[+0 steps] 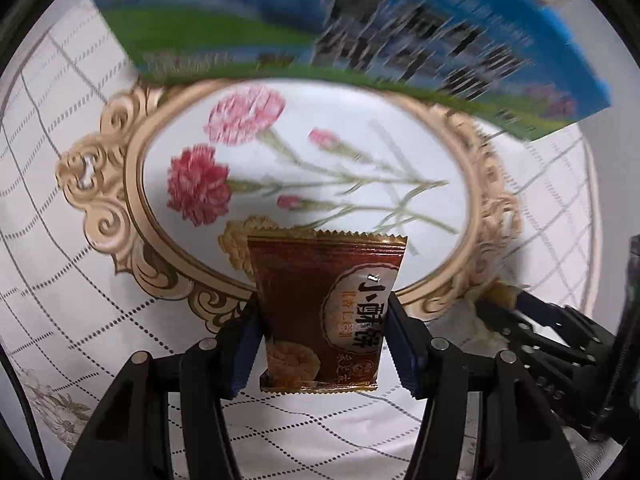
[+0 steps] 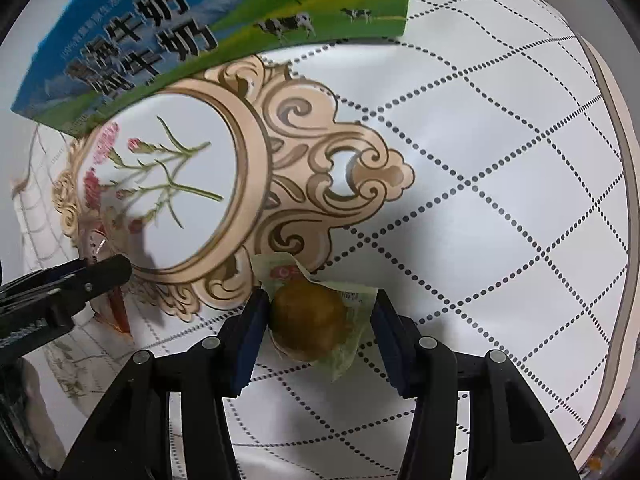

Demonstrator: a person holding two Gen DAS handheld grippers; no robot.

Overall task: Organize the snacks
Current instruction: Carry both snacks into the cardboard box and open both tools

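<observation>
Brown packet [image 1: 324, 316] pinched in left gripper [image 1: 322, 344] jaws; right gripper [image 2: 320, 336] jaws pinching wrapped bun [image 2: 308, 320] over counter [image 2: 480, 200].

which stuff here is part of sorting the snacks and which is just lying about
Part of the job:
- brown biscuit packet, clamped in the left tool
- round pastry in a clear wrapper, between the right tool's pads

Just lying about:
- milk carton box
- floral tablecloth
</observation>
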